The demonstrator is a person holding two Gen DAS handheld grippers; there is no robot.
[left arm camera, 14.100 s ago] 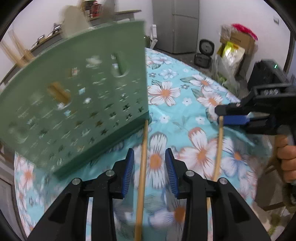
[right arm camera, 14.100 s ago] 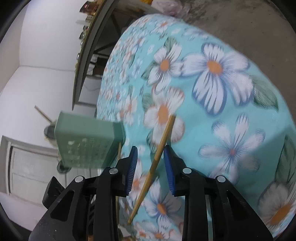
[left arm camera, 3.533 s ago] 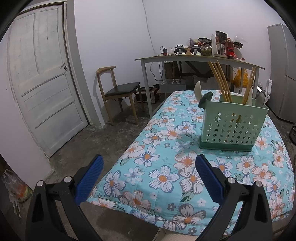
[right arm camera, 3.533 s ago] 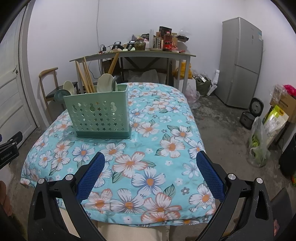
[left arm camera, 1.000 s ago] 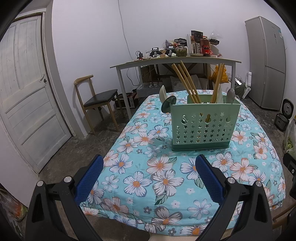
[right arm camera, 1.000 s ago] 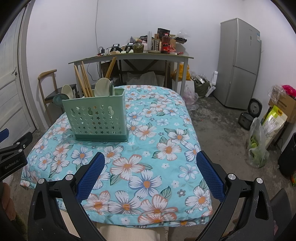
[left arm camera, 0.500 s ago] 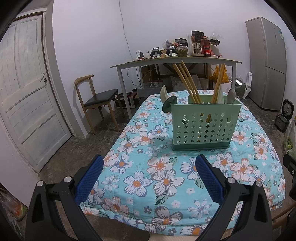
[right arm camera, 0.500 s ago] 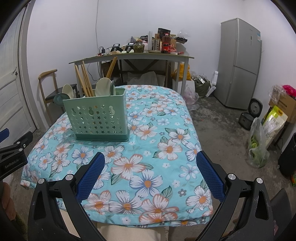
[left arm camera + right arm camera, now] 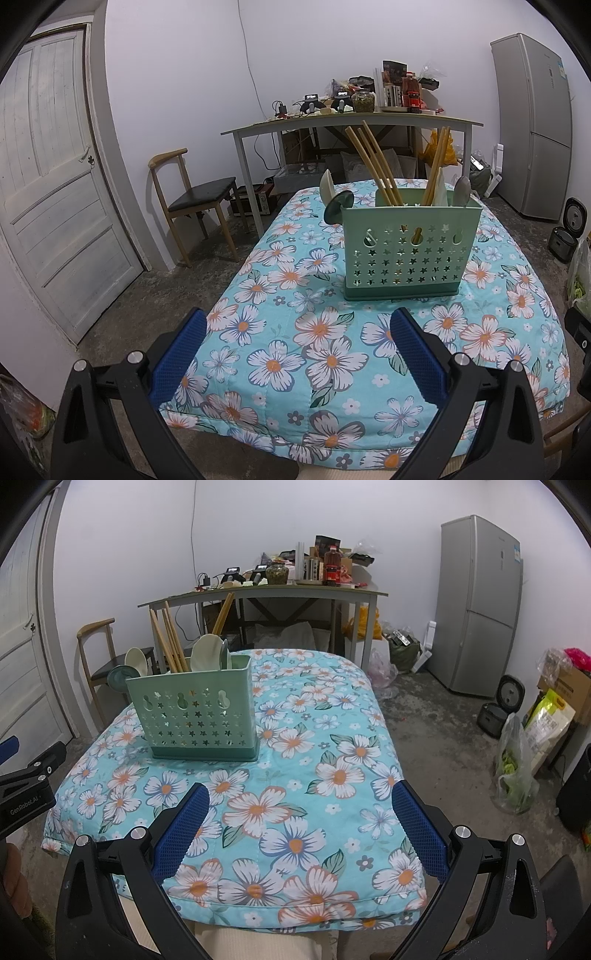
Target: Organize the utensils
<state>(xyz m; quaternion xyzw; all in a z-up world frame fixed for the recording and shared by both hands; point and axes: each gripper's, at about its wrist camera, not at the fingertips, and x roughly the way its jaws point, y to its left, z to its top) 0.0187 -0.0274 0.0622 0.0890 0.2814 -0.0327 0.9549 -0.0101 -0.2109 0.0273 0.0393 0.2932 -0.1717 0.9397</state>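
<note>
Left gripper (image 9: 297, 354): jaws spread wide, nothing between the blue pads, held back over the near edge of the table. Right gripper (image 9: 300, 825): likewise wide apart and empty, at the same near edge.

One flowered tablecloth (image 9: 325, 354) covers the table; its near half is bare.

One green utensil caddy (image 9: 408, 249) stands upright further along the cloth, well apart from both grippers. Its front wall is pierced with star holes and three larger slots. Contents: one bundle of wooden chopsticks (image 9: 371, 164) leaning left, exact count not discernible; a second set (image 9: 436, 164) leaning right, at least two. Spoons (image 9: 207, 651): two pale and one dark (image 9: 122, 677) visible from the right wrist view; a grey one (image 9: 461, 190) at the caddy's right end.

Beyond: one wooden chair (image 9: 195, 199), one cluttered desk (image 9: 351, 123), one grey refrigerator (image 9: 478, 605), one white door (image 9: 48, 177).
</note>
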